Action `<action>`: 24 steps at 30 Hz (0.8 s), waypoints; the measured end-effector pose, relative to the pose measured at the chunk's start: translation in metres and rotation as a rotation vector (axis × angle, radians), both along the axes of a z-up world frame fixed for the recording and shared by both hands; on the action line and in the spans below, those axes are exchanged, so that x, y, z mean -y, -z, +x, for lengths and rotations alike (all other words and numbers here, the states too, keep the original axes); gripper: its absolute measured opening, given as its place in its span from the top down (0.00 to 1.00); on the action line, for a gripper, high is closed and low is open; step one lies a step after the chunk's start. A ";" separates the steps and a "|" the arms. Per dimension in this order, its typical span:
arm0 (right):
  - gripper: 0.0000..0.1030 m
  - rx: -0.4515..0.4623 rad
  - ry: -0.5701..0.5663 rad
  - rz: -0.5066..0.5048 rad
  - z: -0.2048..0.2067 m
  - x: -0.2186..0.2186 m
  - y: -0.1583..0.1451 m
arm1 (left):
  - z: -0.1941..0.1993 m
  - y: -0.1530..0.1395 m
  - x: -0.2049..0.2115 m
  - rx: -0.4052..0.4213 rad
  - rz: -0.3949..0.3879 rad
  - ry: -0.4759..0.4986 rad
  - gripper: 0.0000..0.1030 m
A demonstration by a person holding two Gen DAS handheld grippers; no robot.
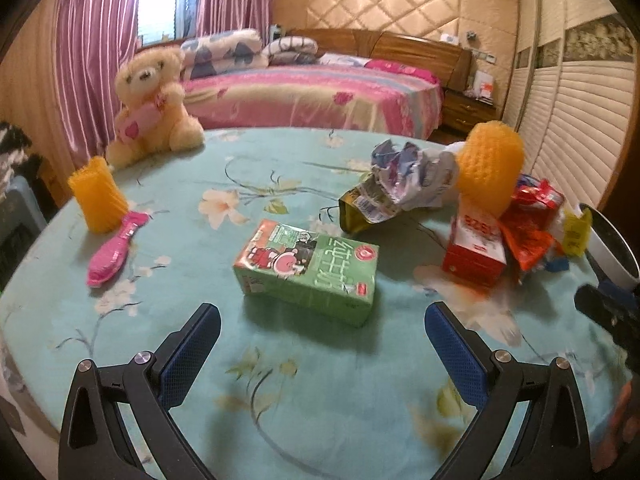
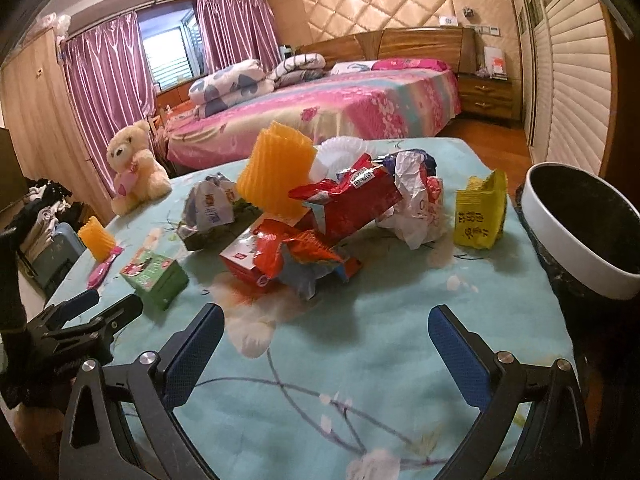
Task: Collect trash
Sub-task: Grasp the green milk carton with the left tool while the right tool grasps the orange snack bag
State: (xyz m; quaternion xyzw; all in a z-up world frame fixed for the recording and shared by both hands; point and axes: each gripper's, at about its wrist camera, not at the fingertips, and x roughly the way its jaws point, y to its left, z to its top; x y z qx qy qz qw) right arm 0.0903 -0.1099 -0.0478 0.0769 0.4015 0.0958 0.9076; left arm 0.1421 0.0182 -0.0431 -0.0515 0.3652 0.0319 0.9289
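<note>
A green carton (image 1: 310, 270) lies on the teal flowered tablecloth (image 1: 280, 380), just ahead of my open left gripper (image 1: 322, 320), whose fingers hold nothing. Crumpled wrappers (image 1: 404, 180), a red box (image 1: 476, 252) and orange foam netting (image 1: 490, 164) pile up to its right. In the right wrist view the same pile shows: red wrappers (image 2: 352, 200), crumpled white paper (image 2: 416, 208), a yellow packet (image 2: 480, 216), the green carton (image 2: 158, 276). My right gripper (image 2: 326, 320) is open and empty, short of the pile. The left gripper (image 2: 92, 316) appears at the left edge.
A white bin with a dark inside (image 2: 584, 228) stands at the table's right edge. A teddy bear (image 1: 154, 104), a small orange foam sleeve (image 1: 98, 194) and a pink item (image 1: 116, 248) sit on the table's left side. A bed (image 1: 312, 96) lies beyond.
</note>
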 end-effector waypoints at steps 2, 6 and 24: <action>0.03 -0.017 -0.007 0.003 0.007 0.001 0.003 | 0.014 0.002 -0.001 -0.018 -0.021 -0.018 0.01; 0.06 -0.039 -0.023 0.007 0.021 0.001 0.008 | 0.039 0.001 0.004 -0.030 -0.030 -0.048 0.01; 0.72 -0.121 -0.087 0.055 0.055 0.004 0.026 | 0.079 0.019 -0.001 -0.149 0.017 -0.098 0.43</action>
